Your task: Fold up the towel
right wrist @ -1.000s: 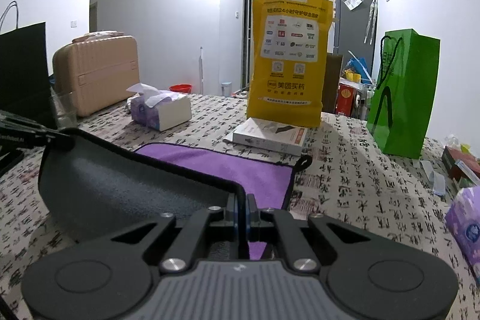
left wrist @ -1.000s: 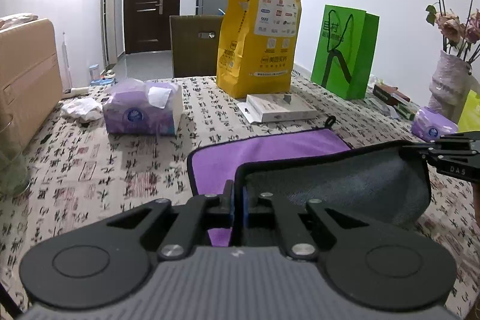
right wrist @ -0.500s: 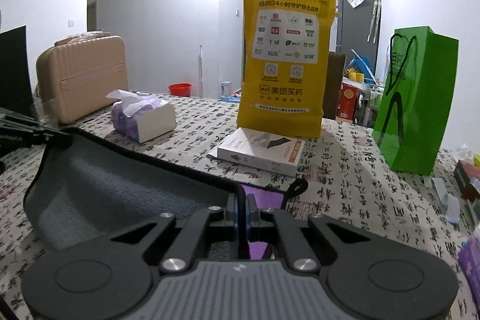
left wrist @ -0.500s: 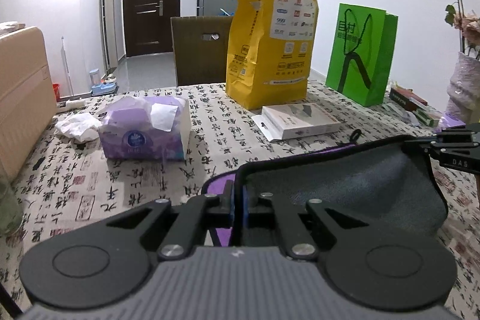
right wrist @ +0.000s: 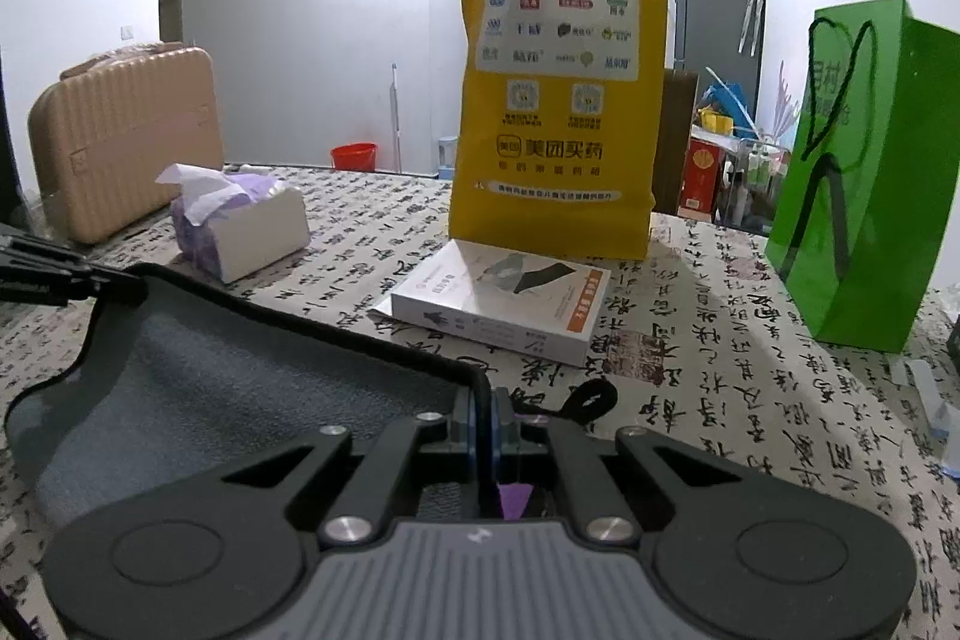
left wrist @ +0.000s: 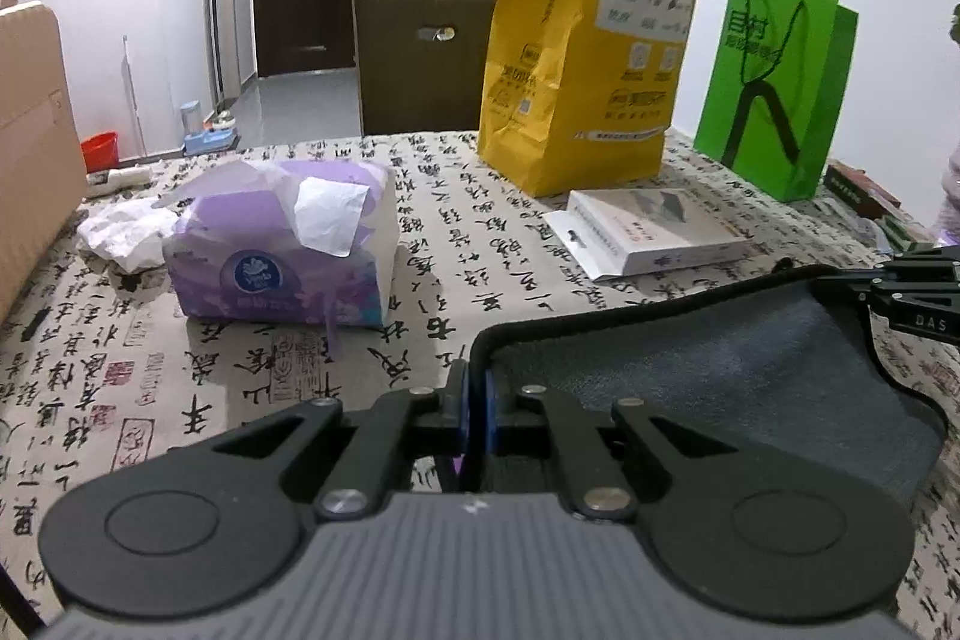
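The left gripper [left wrist: 474, 409] and right gripper [right wrist: 487, 421] each pinch a corner of the black-edged towel, grey on one face and purple on the other [left wrist: 708, 370], their jaws pressed together on its hem. Over the last second both have carried that edge forward, until the grey underside now covers nearly all the purple. The fold looks almost closed; lowering onto the calligraphy-print tablecloth [left wrist: 252, 358] comes next, short of the flat white box [right wrist: 498, 307].

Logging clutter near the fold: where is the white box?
White box lies flat on the table, against the yellow bag, just beyond the towel.
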The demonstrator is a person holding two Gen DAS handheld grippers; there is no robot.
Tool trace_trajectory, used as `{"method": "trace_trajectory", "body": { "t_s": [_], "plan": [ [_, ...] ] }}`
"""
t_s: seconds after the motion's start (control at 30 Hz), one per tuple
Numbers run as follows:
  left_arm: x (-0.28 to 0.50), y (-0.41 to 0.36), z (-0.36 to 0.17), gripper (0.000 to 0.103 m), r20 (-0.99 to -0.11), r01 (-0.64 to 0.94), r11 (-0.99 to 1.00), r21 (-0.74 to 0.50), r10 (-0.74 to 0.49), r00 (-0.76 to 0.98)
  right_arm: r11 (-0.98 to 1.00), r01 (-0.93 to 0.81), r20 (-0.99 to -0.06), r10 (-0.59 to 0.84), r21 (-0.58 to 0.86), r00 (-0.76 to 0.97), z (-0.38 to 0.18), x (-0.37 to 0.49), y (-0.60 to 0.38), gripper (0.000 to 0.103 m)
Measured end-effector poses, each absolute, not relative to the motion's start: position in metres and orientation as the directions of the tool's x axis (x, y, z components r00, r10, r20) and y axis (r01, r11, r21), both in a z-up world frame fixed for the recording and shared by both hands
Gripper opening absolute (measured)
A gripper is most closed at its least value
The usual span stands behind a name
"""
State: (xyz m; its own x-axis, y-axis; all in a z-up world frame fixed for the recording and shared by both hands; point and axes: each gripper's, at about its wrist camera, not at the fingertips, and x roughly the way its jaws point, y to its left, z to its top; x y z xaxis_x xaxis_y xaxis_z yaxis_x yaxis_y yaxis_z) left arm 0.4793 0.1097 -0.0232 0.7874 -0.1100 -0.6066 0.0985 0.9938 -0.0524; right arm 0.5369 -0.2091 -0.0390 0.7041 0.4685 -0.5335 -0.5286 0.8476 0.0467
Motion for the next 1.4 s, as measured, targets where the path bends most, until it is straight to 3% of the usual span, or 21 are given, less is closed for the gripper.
{"method": "trace_trajectory", "body": {
  "t_s": [0.33,0.6,0.67,0.8,0.87,0.9,0.97,1.07,1.1,1.23,1.4],
  "plan": [
    [0.502,0.114,-0.043,0.006,-0.639,0.083,0.994,-0.075,-0.112,0.761,0.856,-0.511,-0.582,0.455,0.078,0.674,-0.061,0.564,-0.205,0.005],
    [0.508,0.121,-0.051,0.012,-0.67,0.057,0.991,-0.12,-0.124,0.732,0.866,-0.487,-0.588,0.454,0.115,0.669,-0.069,0.571,-0.21,0.012],
    [0.507,0.123,-0.049,0.024,-0.679,0.044,0.992,-0.122,-0.115,0.725,0.867,-0.487,-0.588,0.452,0.111,0.671,-0.068,0.57,-0.21,0.017],
    [0.5,0.121,-0.043,0.039,-0.672,0.046,0.992,-0.116,-0.113,0.732,0.884,-0.457,-0.584,0.423,0.097,0.693,-0.062,0.569,-0.213,0.044],
    [0.496,0.122,-0.039,0.072,-0.663,0.042,0.99,-0.135,-0.122,0.738,0.891,-0.444,-0.574,0.415,0.099,0.706,-0.058,0.568,-0.217,0.05],
    [0.494,0.121,-0.036,0.079,-0.656,0.034,0.99,-0.138,-0.117,0.746,0.895,-0.434,-0.57,0.41,0.102,0.712,-0.057,0.567,-0.219,0.061],
    [0.489,0.12,-0.032,0.095,-0.642,0.019,0.99,-0.139,-0.104,0.76,0.904,-0.413,-0.562,0.398,0.106,0.726,-0.053,0.565,-0.223,0.07],
    [0.484,0.119,-0.026,0.103,-0.63,0.008,0.988,-0.151,-0.103,0.77,0.905,-0.412,-0.568,0.393,0.103,0.723,-0.047,0.561,-0.226,0.093],
    [0.482,0.118,-0.024,0.103,-0.628,0.004,0.989,-0.147,-0.096,0.772,0.905,-0.413,-0.57,0.394,0.103,0.721,-0.046,0.559,-0.227,0.097],
    [0.473,0.112,-0.015,0.103,-0.628,0.001,0.991,-0.131,-0.083,0.774,0.912,-0.397,-0.581,0.377,0.099,0.721,-0.038,0.549,-0.228,0.103],
    [0.453,0.106,-0.006,0.103,-0.628,-0.007,0.995,-0.098,-0.057,0.776,0.909,-0.408,-0.58,0.378,0.085,0.722,-0.027,0.53,-0.231,0.103]
  ]
}}
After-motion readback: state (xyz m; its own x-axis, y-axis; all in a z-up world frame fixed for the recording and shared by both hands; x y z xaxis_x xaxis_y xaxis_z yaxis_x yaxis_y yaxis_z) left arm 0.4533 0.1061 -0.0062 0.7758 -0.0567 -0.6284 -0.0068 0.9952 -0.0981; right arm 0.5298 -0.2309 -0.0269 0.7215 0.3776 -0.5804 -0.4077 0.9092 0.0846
